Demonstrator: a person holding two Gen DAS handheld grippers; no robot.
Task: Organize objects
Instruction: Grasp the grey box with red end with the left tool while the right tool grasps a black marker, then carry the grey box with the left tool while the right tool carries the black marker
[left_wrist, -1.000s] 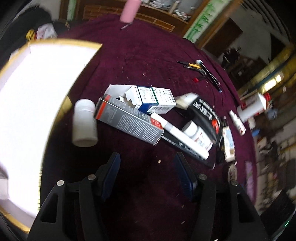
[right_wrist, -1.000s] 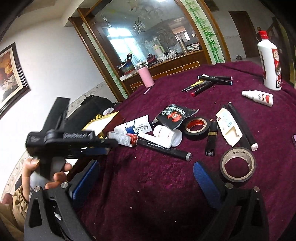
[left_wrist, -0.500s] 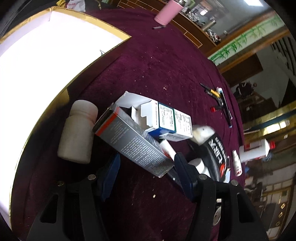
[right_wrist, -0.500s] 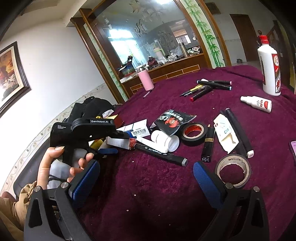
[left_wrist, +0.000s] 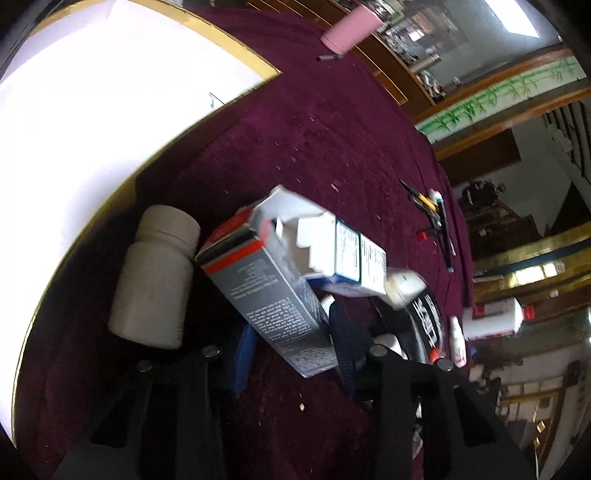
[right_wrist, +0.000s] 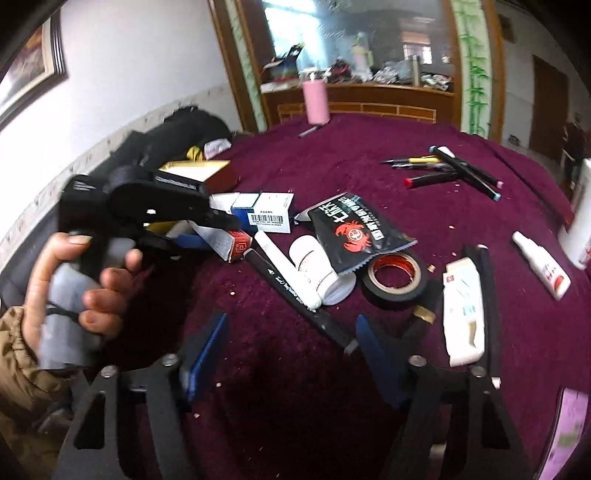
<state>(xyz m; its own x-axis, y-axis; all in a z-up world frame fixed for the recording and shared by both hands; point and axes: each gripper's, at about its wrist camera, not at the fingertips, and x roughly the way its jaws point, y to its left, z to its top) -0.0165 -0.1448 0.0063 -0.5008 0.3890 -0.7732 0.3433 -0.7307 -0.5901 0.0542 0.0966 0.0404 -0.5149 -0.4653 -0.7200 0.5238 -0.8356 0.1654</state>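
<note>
A grey carton (left_wrist: 273, 295) with a red end band lies on the deep purple tabletop (left_wrist: 332, 140) beside a white bottle (left_wrist: 155, 284). The black packet (right_wrist: 354, 232) bears a red crab, and the pink cup (right_wrist: 316, 101) is plain.

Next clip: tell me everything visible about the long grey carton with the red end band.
The grey carton is a long cardboard box with fine white print on its side, a red band and a red end face. It lies tilted across the maroon cloth, between the closing jaws of the left gripper. Its far end is beside the white bottle, and the opened white-and-blue box leans against it.
</note>
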